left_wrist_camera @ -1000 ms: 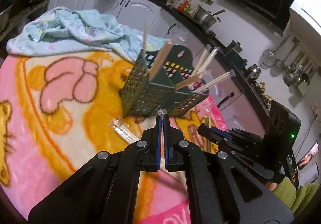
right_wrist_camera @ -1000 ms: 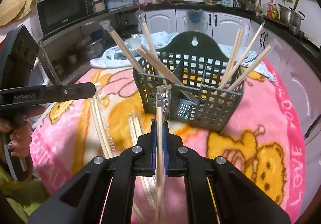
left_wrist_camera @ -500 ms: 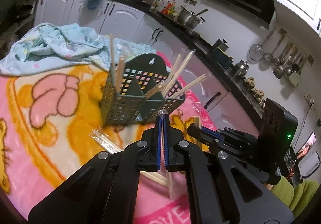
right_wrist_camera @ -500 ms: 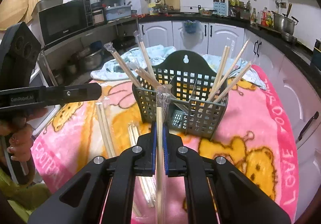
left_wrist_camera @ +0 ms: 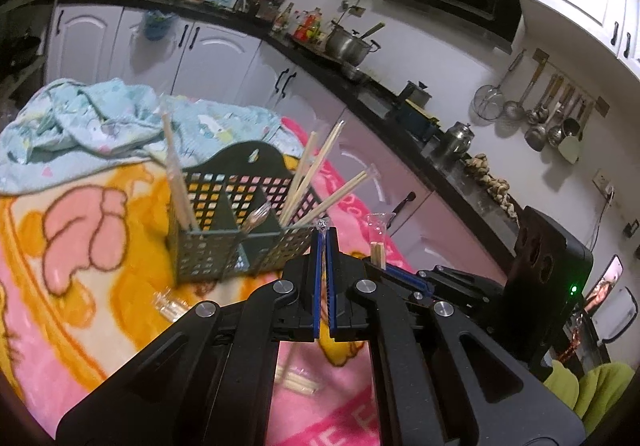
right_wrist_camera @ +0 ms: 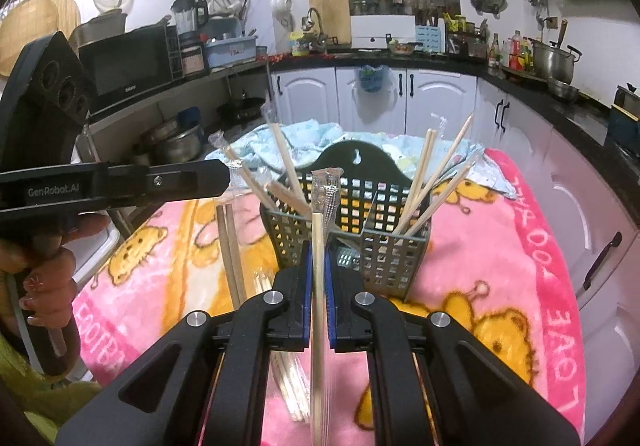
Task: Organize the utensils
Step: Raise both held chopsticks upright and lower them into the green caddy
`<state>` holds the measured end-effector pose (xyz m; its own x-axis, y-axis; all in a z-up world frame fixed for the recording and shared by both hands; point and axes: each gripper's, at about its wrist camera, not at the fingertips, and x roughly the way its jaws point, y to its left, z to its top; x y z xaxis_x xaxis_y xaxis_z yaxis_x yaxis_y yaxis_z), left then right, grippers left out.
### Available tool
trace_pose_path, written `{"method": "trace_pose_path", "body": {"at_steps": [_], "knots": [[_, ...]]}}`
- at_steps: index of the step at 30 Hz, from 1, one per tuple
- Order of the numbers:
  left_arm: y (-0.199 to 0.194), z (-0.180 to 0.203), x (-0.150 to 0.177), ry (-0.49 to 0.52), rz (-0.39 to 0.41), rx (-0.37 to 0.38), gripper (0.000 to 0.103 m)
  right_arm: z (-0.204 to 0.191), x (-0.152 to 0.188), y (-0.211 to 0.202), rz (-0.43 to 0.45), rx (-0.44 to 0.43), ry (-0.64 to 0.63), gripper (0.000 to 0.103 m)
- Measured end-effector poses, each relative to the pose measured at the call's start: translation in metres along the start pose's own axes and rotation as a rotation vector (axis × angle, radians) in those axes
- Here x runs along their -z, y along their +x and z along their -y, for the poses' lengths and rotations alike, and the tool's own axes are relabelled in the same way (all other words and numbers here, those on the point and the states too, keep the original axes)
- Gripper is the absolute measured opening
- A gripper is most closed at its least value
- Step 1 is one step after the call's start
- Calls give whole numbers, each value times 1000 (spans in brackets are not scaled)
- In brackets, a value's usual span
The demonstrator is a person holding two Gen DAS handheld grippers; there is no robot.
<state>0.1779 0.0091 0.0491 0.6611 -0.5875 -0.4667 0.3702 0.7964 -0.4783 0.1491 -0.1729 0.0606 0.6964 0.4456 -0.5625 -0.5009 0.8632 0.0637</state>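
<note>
Carrying to basket [right_wrist_camera: 352, 230] | right gripper [right_wrist_camera: 318, 246] clamped on wrapped chopsticks [right_wrist_camera: 318, 286] | left gripper [left_wrist_camera: 324, 236] pinched on wrapper [left_wrist_camera: 322, 224] | tips were best aimed into a free compartment

I count one dark green basket [right_wrist_camera: 352, 206] near the middle of my right view, split into three compartments, and two grippers: my right one [right_wrist_camera: 318, 246] at the lower centre clamps one wrapped pair of chopsticks [right_wrist_camera: 317, 306], and my left one [right_wrist_camera: 224, 176] at mid left pinches another wrapped pair [right_wrist_camera: 232, 246]. Standing in the basket I make out about three wrapped chopstick packs on its left side [right_wrist_camera: 284, 166] and about three on its right side [right_wrist_camera: 436, 178], though overlaps blur that count. Below the basket, roughly two more wrapped packs [right_wrist_camera: 292, 386] lie on the one pink blanket [right_wrist_camera: 500, 266], with one pale blue cloth [right_wrist_camera: 320, 134] behind the basket.
</note>
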Motion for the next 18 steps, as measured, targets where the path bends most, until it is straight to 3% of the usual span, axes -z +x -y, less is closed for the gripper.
{"method": "trace_pose_path", "body": {"at_steps": [18], "knots": [[-8,30,-46,70,69,43,0,13,-25,-20,138,11,54,6]]}}
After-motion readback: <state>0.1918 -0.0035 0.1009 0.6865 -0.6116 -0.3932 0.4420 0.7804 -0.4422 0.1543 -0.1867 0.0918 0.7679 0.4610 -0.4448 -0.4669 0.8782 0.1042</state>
